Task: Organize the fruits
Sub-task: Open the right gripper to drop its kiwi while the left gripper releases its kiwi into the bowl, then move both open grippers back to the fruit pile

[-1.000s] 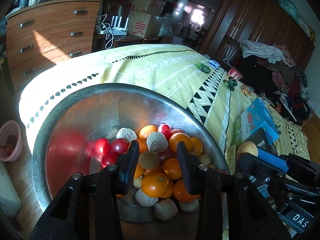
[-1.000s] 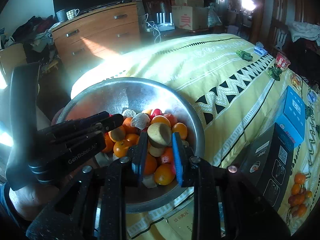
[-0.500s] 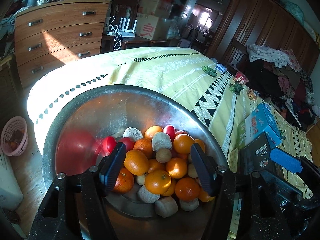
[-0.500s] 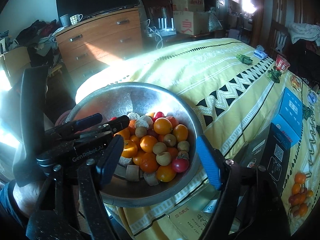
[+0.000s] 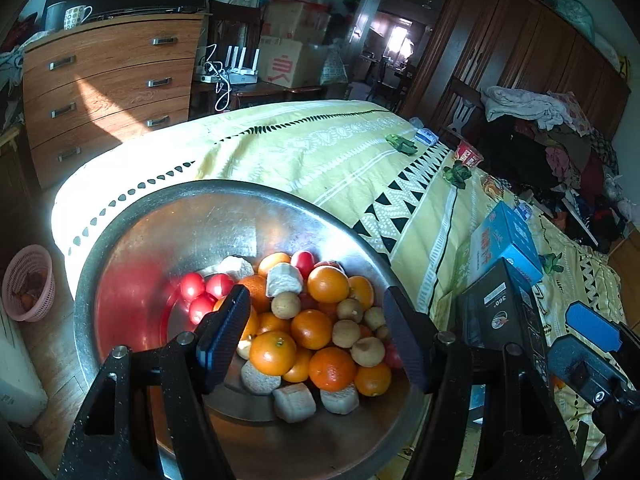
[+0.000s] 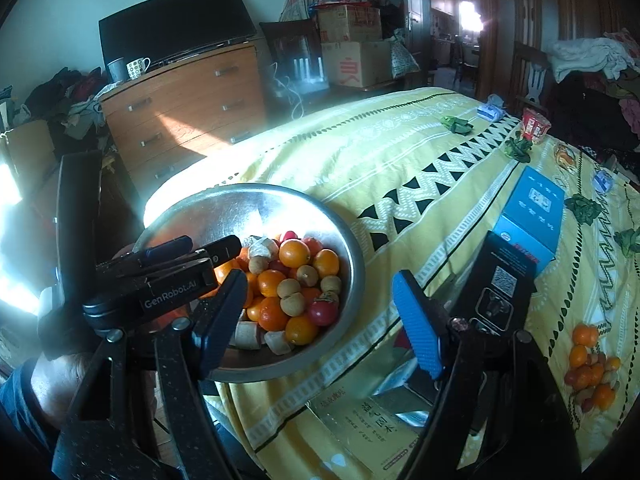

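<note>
A large steel bowl [image 5: 168,216] [image 6: 352,248] sits at the near left edge of the yellow-clothed table. It holds a heap of oranges [image 5: 328,284] [image 6: 294,253], red tomatoes [image 5: 192,285], brown longans [image 5: 285,305] and pale root chunks [image 5: 283,279]. My left gripper [image 5: 316,336] is open and empty just above the heap. My right gripper [image 6: 318,318] is open and empty, right of and above the bowl. A second small pile of fruit [image 6: 590,364] lies on the cloth at the right.
A black box [image 6: 502,284] [image 5: 502,304] and a blue box [image 6: 534,210] [image 5: 508,238] stand right of the bowl. Small packets and green leaves [image 6: 456,124] lie further back. A booklet [image 6: 360,428] lies at the near edge. A dresser [image 5: 108,88] stands behind.
Both grippers were shut on a brown fruit over the bowl one second ago. Both have opened wide, the fruits lie in the bowl, and both grippers have drawn back.
</note>
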The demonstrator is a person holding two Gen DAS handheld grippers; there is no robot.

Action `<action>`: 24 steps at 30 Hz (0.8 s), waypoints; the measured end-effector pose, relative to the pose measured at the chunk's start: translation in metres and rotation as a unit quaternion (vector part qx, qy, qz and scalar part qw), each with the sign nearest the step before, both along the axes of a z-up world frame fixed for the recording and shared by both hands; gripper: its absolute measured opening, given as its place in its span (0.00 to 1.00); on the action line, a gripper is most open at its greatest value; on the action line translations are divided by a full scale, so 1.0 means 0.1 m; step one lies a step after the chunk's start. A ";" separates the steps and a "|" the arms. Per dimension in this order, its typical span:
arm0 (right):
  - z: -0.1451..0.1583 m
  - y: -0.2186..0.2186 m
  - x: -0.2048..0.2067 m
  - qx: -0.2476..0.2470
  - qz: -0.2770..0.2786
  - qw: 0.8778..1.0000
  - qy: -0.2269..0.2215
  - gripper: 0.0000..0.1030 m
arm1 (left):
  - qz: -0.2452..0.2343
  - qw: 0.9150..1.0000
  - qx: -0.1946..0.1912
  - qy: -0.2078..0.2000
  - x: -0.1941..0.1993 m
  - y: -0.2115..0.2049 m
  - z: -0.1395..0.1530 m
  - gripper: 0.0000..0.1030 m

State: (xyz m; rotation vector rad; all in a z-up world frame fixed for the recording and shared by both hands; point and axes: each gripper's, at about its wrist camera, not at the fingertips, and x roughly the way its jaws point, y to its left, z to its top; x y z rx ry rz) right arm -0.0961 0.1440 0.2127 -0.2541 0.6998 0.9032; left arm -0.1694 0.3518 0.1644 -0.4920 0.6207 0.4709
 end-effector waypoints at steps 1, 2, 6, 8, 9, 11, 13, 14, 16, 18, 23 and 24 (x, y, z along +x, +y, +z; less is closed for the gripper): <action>0.01 -0.07 0.01 0.002 -0.005 1.000 -0.002 0.74 | -0.005 1.000 0.002 -0.002 0.01 -0.06 0.02 0.68; 0.02 -0.14 0.01 0.004 -0.012 1.000 -0.002 0.74 | -0.010 1.000 0.004 -0.003 0.02 -0.12 0.03 0.68; 0.01 -0.51 0.04 0.017 -0.041 0.999 -0.002 0.74 | -0.042 0.999 0.012 -0.020 0.02 -0.40 0.08 0.68; -0.06 -0.77 0.03 0.019 -0.059 0.998 0.000 0.76 | -0.061 0.997 0.019 -0.031 0.00 -0.56 0.11 0.69; -0.13 -0.90 0.03 0.018 -0.071 0.997 0.004 0.77 | -0.070 0.997 0.024 -0.034 -0.01 -0.64 0.12 0.73; -0.31 -1.17 0.05 0.006 -0.095 0.995 0.020 0.78 | -0.077 0.996 0.033 -0.040 -0.01 -0.79 0.13 0.78; -0.52 -1.49 0.08 -0.009 -0.129 0.991 0.040 0.78 | -0.091 0.994 0.030 -0.042 0.01 -0.93 0.12 0.78; -0.60 -1.63 0.10 -0.014 -0.145 0.988 0.049 0.78 | -0.097 0.994 0.030 -0.041 0.04 -1.01 0.12 0.78; -0.74 -1.96 0.13 -0.024 -0.187 0.980 0.063 0.78 | -0.115 0.992 0.035 -0.043 0.10 -1.20 0.15 0.78; -0.80 -2.28 0.14 -0.026 -0.224 0.972 0.068 0.78 | -0.138 0.988 0.045 -0.044 0.19 -1.41 0.20 0.79; -0.78 -2.77 0.11 -0.030 -0.281 0.958 0.049 0.78 | -0.192 0.978 0.068 -0.038 0.41 -1.97 0.33 0.79; -0.77 -2.84 0.10 -0.032 -0.292 0.955 0.043 0.79 | -0.202 0.976 0.075 -0.035 0.44 -2.08 0.34 0.79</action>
